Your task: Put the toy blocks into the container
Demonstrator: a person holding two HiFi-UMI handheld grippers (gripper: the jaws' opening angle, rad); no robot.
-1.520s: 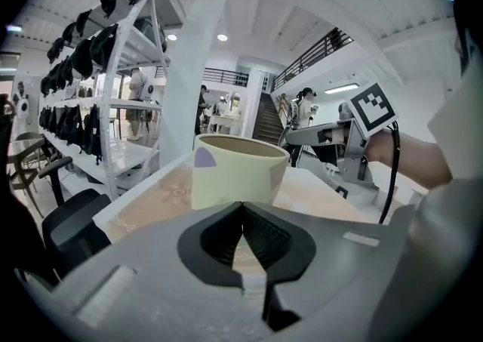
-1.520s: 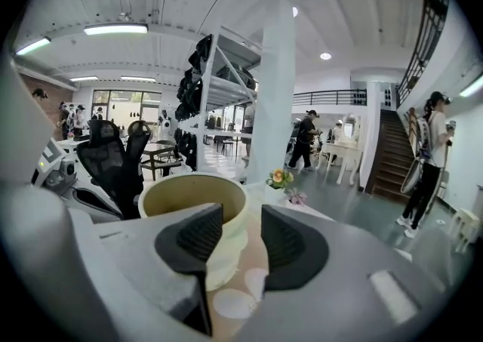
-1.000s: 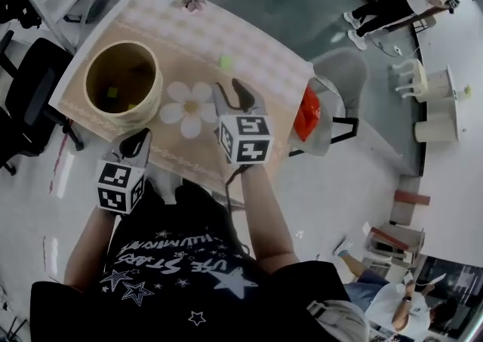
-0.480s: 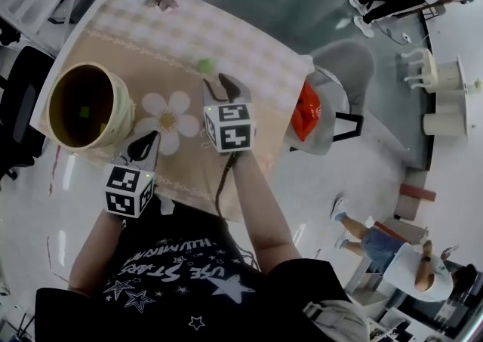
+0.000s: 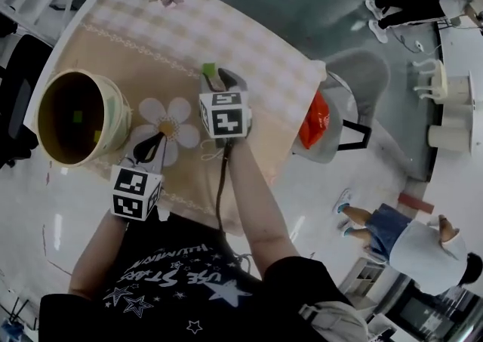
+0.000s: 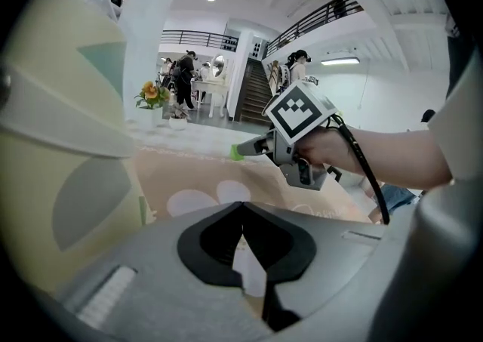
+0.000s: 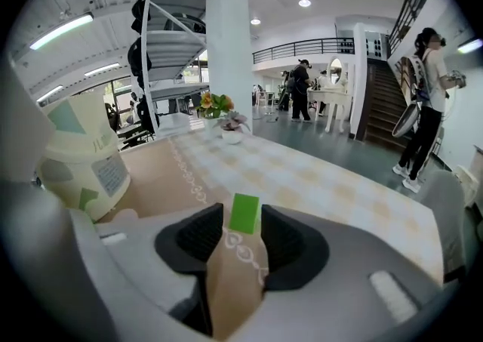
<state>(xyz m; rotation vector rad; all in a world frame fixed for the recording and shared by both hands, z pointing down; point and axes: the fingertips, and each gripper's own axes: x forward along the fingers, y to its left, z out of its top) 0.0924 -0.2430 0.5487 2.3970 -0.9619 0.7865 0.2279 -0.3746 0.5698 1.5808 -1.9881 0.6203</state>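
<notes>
The green block [image 7: 244, 211] stands on the desk [image 5: 249, 38], out in the middle, right between the tips of the right tool [image 5: 220, 76]. That tool's jaws are spread and not squeezing the block. Well off to the left sits the cream container [image 5: 115, 110] with a couple of small blocks inside. The left tool [image 5: 153, 140], pressed together and empty, hangs beside the container over a white flower print [image 5: 183, 109].
</notes>
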